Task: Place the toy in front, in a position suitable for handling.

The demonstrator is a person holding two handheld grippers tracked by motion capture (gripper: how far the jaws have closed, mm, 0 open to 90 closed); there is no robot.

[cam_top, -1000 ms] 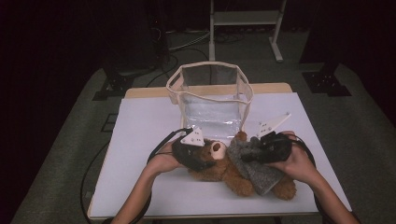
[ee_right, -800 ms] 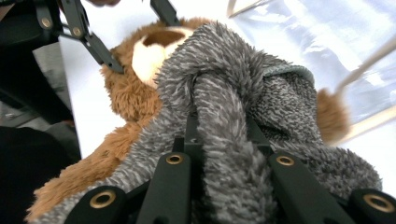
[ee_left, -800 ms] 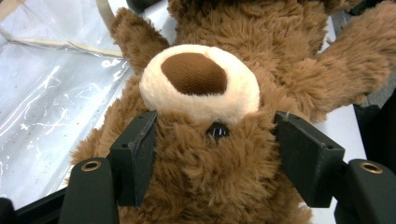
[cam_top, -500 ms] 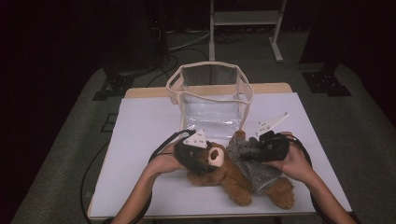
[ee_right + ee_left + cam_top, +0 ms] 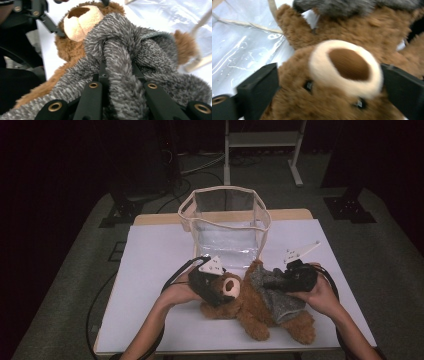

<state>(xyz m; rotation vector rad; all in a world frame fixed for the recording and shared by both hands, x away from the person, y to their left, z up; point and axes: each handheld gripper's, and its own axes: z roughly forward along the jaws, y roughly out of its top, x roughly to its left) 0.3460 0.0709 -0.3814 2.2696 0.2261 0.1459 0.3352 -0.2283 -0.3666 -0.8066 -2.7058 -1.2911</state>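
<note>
A brown teddy bear [image 5: 250, 312] lies on its back on the white table [image 5: 150, 270], wearing a grey fuzzy sweater [image 5: 277, 302]. My left gripper [image 5: 220, 291] is at the bear's head. Its jaws have just been opening and now stand wide, one on each side of the face [image 5: 344, 65], with the head still between them. My right gripper [image 5: 280, 281] is shut on a bunched fold of the grey sweater [image 5: 120, 50] at the bear's chest. In the right gripper view the muzzle [image 5: 80, 20] shows beyond the fold.
A clear plastic bag with a cream rim [image 5: 227, 227] stands open just behind the bear, mid-table. Cables trail from both grippers toward the near edge. A dark floor and a white stand [image 5: 260, 140] lie beyond the table.
The left jaws have spread apart around the bear's head. The bear's body has settled lower and flatter onto the table, and the right hand has sunk slightly with the sweater.
</note>
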